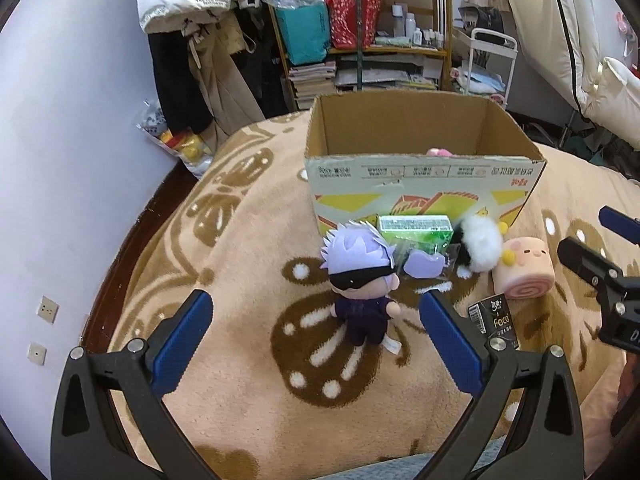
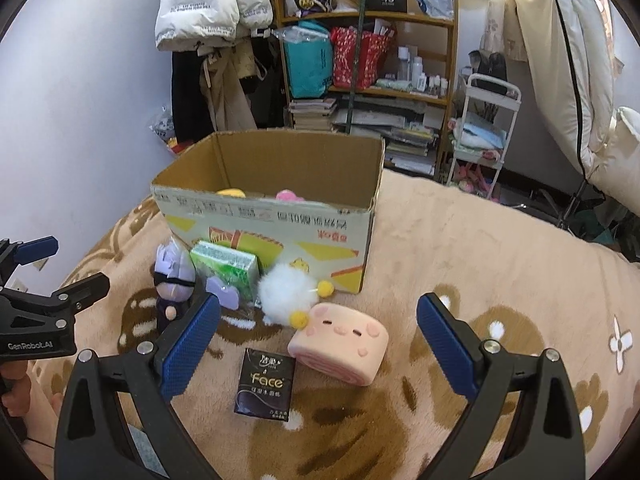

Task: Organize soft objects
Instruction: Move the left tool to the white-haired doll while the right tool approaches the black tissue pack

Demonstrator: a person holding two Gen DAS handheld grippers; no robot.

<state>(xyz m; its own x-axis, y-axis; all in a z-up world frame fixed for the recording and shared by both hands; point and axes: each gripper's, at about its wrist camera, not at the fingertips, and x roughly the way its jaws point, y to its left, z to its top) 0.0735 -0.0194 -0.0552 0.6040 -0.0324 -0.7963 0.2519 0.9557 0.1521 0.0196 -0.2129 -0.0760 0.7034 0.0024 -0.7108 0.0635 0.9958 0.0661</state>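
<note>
The left gripper hung open, its blue fingers either side of a white-haired doll lying mid-frame on the blanket. The right gripper was open too, above a pink roll cushion and a dark tissue pack, below the cardboard box.

The blanket is fuzzy, matt fleece. The box is corrugated cardboard, raw brown inside, printed and faintly glossy outside. The doll is soft plush cloth; the white pompom toy is fluffy fur. The roll-cake toy looks smooth, matt foam. The black tissue pack is shiny plastic film. Each hand-held gripper's pads are blue, finely ribbed rubber on matt black plastic.
</note>
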